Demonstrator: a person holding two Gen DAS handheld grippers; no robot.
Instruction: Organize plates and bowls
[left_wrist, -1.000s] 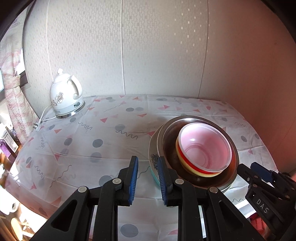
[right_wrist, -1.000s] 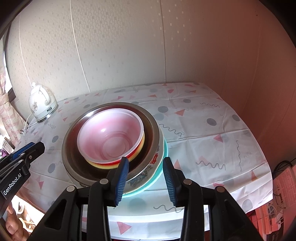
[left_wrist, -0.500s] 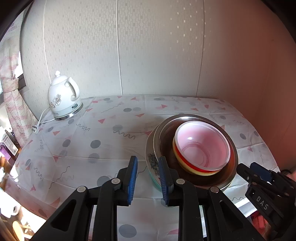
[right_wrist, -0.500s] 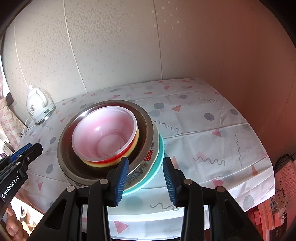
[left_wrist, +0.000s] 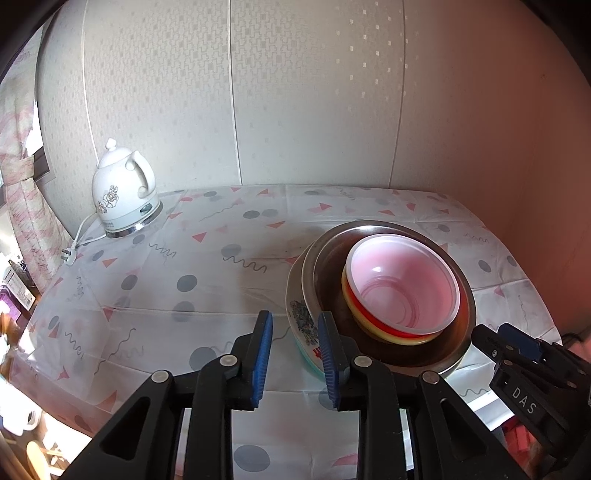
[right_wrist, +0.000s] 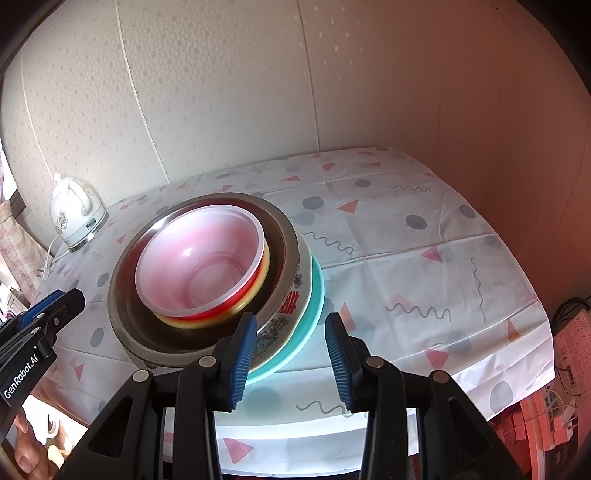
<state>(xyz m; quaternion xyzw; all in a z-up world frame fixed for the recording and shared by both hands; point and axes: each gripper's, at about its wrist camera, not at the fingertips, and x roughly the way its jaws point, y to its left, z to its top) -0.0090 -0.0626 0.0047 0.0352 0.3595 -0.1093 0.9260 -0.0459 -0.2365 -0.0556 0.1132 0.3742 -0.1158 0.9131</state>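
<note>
One stack (right_wrist: 207, 273) of dishes sits on the table (right_wrist: 424, 258), toward its near right part as the left wrist view shows it. At the bottom lies a turquoise plate (right_wrist: 314, 306), with a white plate (right_wrist: 291, 306) painted with flowers and red characters on top of it. On that rests a wide steel bowl (left_wrist: 461, 354) with a dark inside. Nested in the steel bowl are a yellow bowl (right_wrist: 255, 291), a red bowl (right_wrist: 221, 312) showing only as a thin rim, and a translucent pinkish-white bowl (right_wrist: 201, 258) on top.

The left gripper (left_wrist: 295, 354) hangs at the stack's left edge with its jaws narrow; they have just been opening a little, and the rim of the white plate shows in the gap, with no pad clearly pressing on it. The right gripper (right_wrist: 290, 354) stands at the near right edge, jaws moderately apart and astride the turquoise plate's rim without squeezing it.

A white kettle (left_wrist: 123, 192) with a flower print stands far left, well apart from the dishes.
</note>
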